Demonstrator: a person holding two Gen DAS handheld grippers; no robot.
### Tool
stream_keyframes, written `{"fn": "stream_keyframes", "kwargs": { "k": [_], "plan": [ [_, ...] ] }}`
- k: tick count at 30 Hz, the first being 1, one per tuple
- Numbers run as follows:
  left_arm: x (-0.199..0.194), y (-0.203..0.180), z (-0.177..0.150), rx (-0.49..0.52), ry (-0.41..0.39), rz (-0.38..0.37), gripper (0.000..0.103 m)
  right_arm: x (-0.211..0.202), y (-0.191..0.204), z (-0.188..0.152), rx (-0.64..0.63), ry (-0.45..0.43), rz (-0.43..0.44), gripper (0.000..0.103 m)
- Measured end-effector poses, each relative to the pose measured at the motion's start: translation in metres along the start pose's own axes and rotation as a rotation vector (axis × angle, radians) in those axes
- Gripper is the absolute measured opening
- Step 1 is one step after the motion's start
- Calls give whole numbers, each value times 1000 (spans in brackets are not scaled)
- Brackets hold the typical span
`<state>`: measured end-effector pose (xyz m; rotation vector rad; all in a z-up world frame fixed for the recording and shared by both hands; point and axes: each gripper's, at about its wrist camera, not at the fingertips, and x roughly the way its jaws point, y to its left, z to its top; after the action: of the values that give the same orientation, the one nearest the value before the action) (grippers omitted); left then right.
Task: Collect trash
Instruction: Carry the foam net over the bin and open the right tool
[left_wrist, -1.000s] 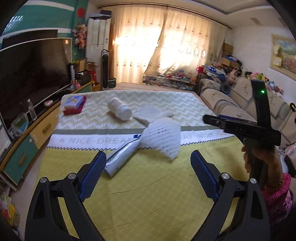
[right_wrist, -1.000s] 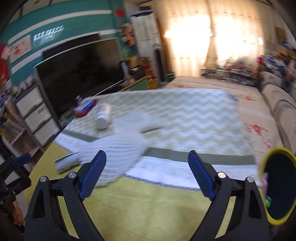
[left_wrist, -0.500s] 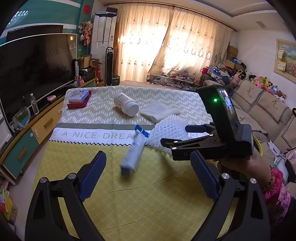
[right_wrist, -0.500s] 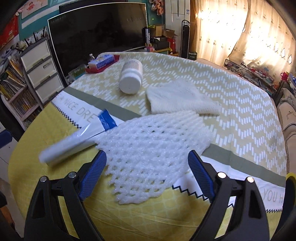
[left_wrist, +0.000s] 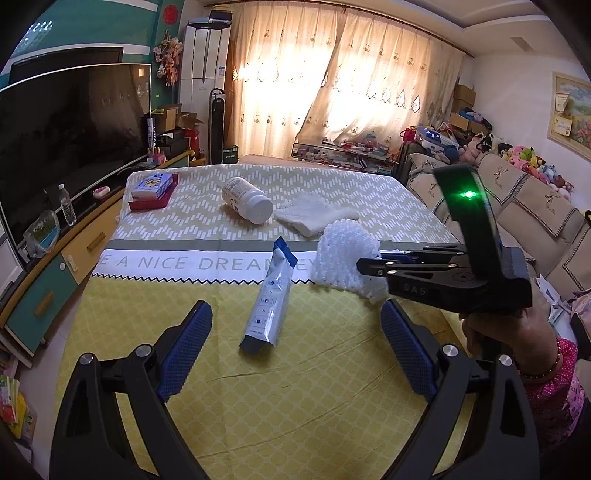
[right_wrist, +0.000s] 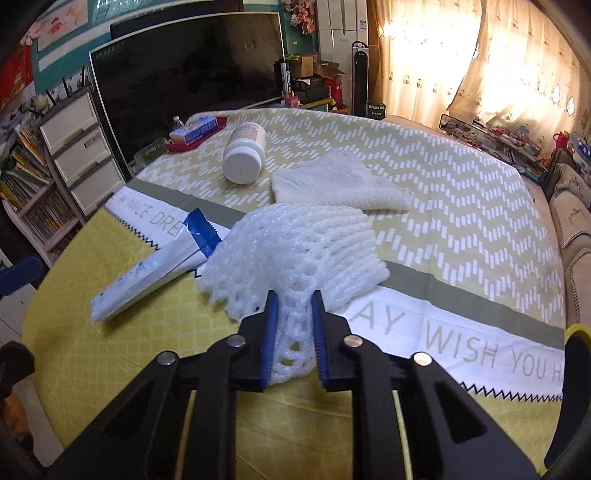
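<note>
Pinching foam net (right_wrist: 295, 251), right gripper (right_wrist: 293, 328) is clamped on it; left gripper (left_wrist: 295, 343) is held wide open, empty, near wrapper (left_wrist: 267, 302).

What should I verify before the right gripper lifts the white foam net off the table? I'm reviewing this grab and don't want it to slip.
1. Right gripper shut on the white foam mesh net: ok, blue pads pinch its near edge.
2. Grip depth: not ok, only a narrow bunched strip sits between the pads.
3. Net free of the white-and-blue plastic wrapper: cannot tell, their edges meet.
4. Net free of the flat white foam sheet: cannot tell, the edges overlap in view.
5. Left gripper out of the way: ok, open, above the yellow tablecloth.
6. Bin within reach: cannot tell.
</note>
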<state>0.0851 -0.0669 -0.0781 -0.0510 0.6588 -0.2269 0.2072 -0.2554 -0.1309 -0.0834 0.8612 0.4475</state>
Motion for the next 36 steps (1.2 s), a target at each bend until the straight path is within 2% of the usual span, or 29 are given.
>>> {"fn": "stream_keyframes", "kwargs": {
  "k": [5, 10, 14, 22, 27, 31, 34, 36],
  "plan": [
    [4, 0, 0, 0, 4, 1, 91, -23, -22, -10, 92, -55, 21, 16],
    [5, -2, 0, 1, 1, -8, 91, -53, -50, -28, 182, -116, -15, 16],
    [9, -4, 0, 4, 9, -11, 91, -81, -82, -43, 261, -183, -97, 16],
    [16, -10, 3, 11, 20, -21, 91, -152, -166, -77, 420, -383, -359, 17],
    [19, -14, 7, 20, 20, -23, 91, -168, -220, -95, 497, -367, -502, 17],
    [21, -18, 7, 27, 25, -28, 91, -164, -260, -111, 571, -322, -561, 19],
    [23, -20, 7, 31, 29, -29, 91, -153, -278, -118, 603, -276, -594, 30],
    [24, -21, 7, 32, 31, -28, 91, -148, -289, -122, 626, -251, -625, 47]
  ]
}}
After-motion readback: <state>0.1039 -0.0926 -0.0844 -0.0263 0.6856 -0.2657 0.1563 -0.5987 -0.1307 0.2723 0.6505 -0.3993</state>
